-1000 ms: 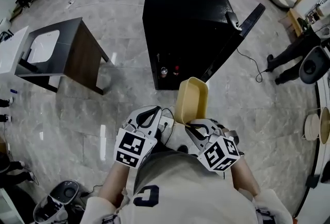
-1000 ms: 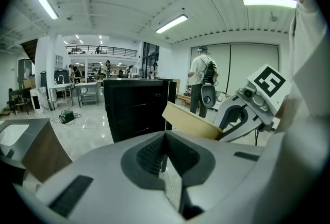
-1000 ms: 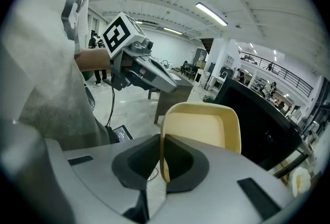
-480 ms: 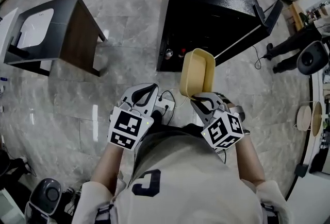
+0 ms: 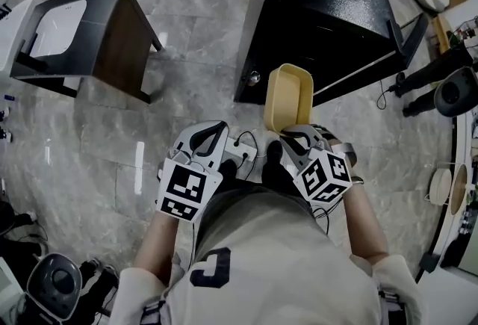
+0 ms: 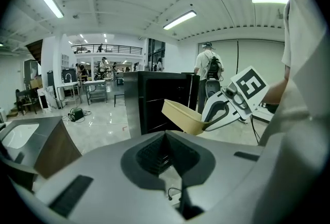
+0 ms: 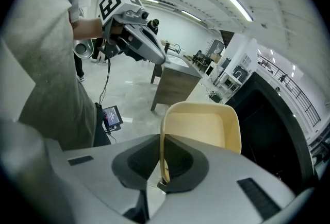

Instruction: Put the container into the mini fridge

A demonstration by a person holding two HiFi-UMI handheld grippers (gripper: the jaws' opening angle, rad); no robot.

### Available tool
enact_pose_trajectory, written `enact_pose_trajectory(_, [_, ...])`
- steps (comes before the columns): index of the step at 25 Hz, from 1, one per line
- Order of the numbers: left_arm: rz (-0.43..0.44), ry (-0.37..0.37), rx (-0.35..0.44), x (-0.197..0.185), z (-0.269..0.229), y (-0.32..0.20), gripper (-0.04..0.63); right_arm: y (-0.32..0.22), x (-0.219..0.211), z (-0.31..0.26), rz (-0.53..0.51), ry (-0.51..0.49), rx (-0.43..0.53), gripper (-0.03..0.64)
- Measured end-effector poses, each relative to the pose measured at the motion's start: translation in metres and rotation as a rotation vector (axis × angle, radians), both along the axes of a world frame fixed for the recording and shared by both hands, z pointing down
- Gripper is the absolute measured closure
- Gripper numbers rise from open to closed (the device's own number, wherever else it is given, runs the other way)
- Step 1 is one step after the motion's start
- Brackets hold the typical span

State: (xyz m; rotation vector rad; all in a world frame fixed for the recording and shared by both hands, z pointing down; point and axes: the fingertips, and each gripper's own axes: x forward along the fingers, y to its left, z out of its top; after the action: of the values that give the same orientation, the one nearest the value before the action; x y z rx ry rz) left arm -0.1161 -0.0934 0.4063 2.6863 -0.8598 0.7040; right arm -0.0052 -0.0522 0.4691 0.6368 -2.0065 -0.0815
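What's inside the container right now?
Nothing visible: the container looks empty. Its near end is hidden behind the right gripper, which pinches its wall.

We make out only one large dark character (image 5: 210, 271), shaped like a C, printed on the person's pale shirt (image 5: 284, 256).

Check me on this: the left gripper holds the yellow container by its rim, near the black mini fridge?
Wrong gripper: the right gripper holds the yellow container by its rim, near the black mini fridge. The right gripper view shows it. The left gripper is shut, empty.
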Motion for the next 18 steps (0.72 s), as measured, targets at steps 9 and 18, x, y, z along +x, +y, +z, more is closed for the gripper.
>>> enact_pose_trajectory(9, [-0.106,0.014,-0.032,0.053,-0.007,-0.016,0.540,-0.032,0.046,0.021,-0.085,-0.011,-0.052,0.580])
enact_pose_trajectory(18, [-0.164,-0.031,-0.050,0.079,0.006,-0.027,0.540,-0.055,0.073,0.046,-0.157,0.010,-0.087,0.580])
